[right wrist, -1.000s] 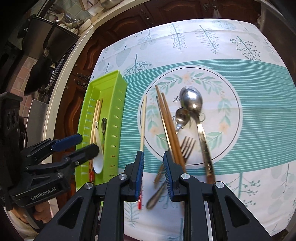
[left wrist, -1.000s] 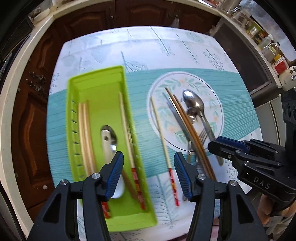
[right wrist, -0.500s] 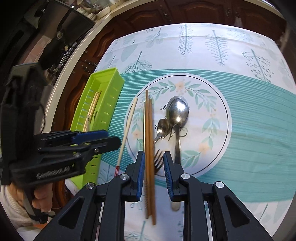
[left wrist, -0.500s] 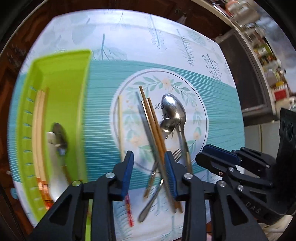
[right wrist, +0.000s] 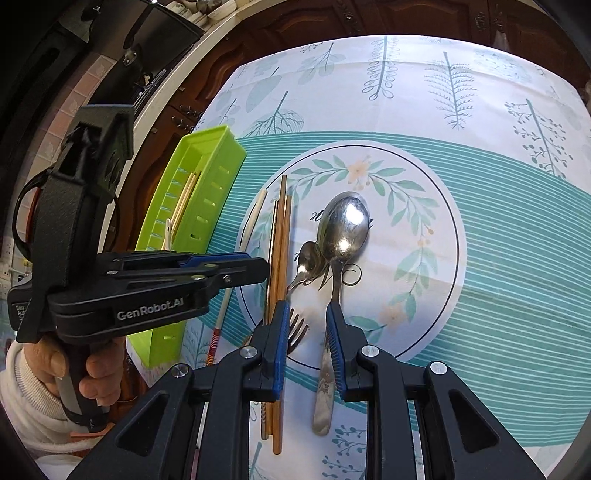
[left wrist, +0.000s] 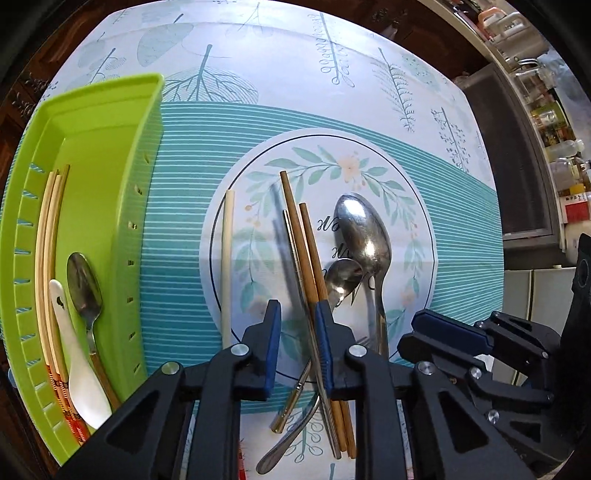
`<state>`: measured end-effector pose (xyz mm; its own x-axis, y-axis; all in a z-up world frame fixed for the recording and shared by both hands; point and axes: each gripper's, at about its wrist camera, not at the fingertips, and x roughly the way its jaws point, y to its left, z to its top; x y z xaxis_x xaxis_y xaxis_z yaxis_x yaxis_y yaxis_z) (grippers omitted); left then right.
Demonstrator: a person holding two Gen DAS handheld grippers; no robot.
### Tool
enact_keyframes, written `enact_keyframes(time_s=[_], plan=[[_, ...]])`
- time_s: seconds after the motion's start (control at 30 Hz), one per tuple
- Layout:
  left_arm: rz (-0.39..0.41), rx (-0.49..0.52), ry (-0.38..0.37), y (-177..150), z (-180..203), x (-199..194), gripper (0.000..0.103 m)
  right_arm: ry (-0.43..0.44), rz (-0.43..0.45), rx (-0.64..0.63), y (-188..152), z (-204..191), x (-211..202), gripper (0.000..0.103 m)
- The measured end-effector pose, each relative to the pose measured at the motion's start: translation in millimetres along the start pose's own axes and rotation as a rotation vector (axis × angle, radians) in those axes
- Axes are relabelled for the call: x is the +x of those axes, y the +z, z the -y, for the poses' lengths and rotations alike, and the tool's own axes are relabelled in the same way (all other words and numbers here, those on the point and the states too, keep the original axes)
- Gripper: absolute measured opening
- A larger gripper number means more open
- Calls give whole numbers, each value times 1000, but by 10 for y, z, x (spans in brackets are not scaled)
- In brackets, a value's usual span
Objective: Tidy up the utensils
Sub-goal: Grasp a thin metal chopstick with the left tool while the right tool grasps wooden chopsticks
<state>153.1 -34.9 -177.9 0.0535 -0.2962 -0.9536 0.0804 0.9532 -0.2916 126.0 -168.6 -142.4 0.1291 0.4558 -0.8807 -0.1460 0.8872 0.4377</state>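
A green tray at the left holds pale chopsticks, a metal spoon and a white ceramic spoon. On the printed plate circle of the tablecloth lie a cream chopstick, brown chopsticks, a large spoon, a small spoon and a fork. My left gripper is open just above the brown chopsticks. My right gripper is open above the fork and the large spoon's handle. The tray also shows in the right wrist view.
The tablecloth with leaf prints covers the table. Dark wood cabinets stand beyond the far edge. A counter with bottles lies to the right. The person's hand holds the left gripper.
My left gripper has moved right from the tray to the utensils on the plate circle and narrowed its opening. My right gripper has shifted right, from the brown chopsticks to the fork and spoon handle.
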Motion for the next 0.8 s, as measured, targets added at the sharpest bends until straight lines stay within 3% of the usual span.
enact_keyframes(time_s=[0.3,0.57,0.8], plan=[[-26,-7,45,63,60,141,17,1,-4,-9,4,-14,47,22],[-54,-25,36,96,-5,145,17,-2,-4,-15,35,-40,87,22],[-91,-3,94,171,84,212,17,-3,-3,-7,64,-45,118,22]])
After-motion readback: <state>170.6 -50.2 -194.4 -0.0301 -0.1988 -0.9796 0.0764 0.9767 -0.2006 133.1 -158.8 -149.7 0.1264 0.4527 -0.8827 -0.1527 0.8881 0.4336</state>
